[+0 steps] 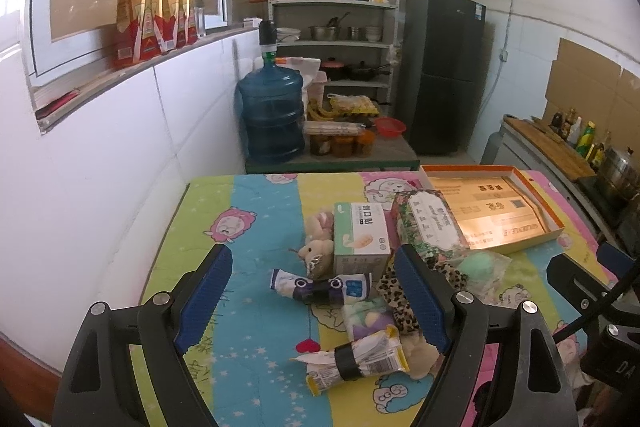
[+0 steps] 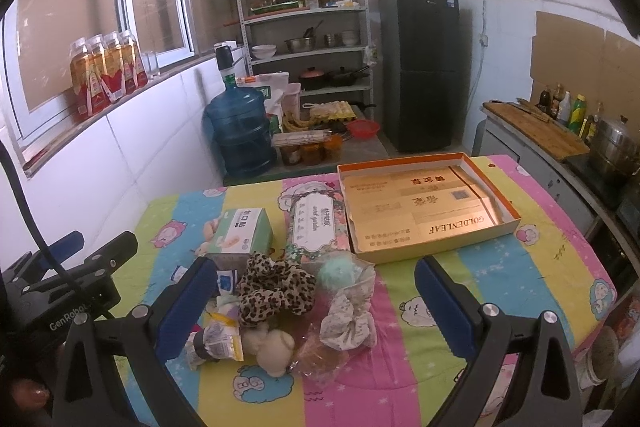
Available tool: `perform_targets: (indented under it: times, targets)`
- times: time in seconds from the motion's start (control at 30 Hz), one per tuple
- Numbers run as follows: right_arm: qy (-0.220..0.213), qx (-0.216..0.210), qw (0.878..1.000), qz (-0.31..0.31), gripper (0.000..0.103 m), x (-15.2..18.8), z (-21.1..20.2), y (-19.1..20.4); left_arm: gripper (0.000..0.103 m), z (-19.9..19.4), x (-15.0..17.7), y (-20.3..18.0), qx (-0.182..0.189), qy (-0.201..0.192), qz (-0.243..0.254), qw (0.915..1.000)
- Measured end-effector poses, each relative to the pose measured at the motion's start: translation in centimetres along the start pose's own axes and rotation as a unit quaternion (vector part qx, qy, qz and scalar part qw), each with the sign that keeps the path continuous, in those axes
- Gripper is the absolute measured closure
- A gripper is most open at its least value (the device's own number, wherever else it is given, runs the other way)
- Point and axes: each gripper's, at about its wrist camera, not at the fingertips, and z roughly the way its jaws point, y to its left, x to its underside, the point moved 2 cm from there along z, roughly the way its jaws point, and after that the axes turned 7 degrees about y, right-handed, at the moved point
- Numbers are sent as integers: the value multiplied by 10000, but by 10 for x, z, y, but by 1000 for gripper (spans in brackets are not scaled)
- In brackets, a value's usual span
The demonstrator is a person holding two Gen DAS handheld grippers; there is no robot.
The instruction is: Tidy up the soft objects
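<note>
White tiled walls (image 2: 132,143); daylight through sliding aluminium-framed windows (image 2: 156,15) at 10 o'clock, panes backed by brown cardboard. Sill carries a row of red-labelled amber drink bottles (image 1: 152,15). At 12 o'clock, a grey metal shelving rack (image 2: 308,27) with pots, bowls, jars. Just right of it, a dark two-door refrigerator (image 2: 420,67), a jar on top. Blue water-cooler jug (image 1: 272,111) with pump on a low platform at 11 o'clock. At 2 o'clock, a counter with a wooden chopping board (image 2: 532,127), sauce bottles, a steel pot (image 2: 612,147). Brown cardboard sheets (image 2: 580,55) against the right wall.
</note>
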Motion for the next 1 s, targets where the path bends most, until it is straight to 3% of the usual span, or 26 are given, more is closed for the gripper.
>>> perform_targets:
  times: [0.7, 1.0]
  targets:
    - [130, -16, 9999, -21, 2, 2, 12, 4, 19, 10, 2, 8, 31, 129, -14, 9999]
    - [210, -69, 9997, -82, 2, 22, 22, -4, 19, 25, 19, 17, 261, 217, -79, 9994]
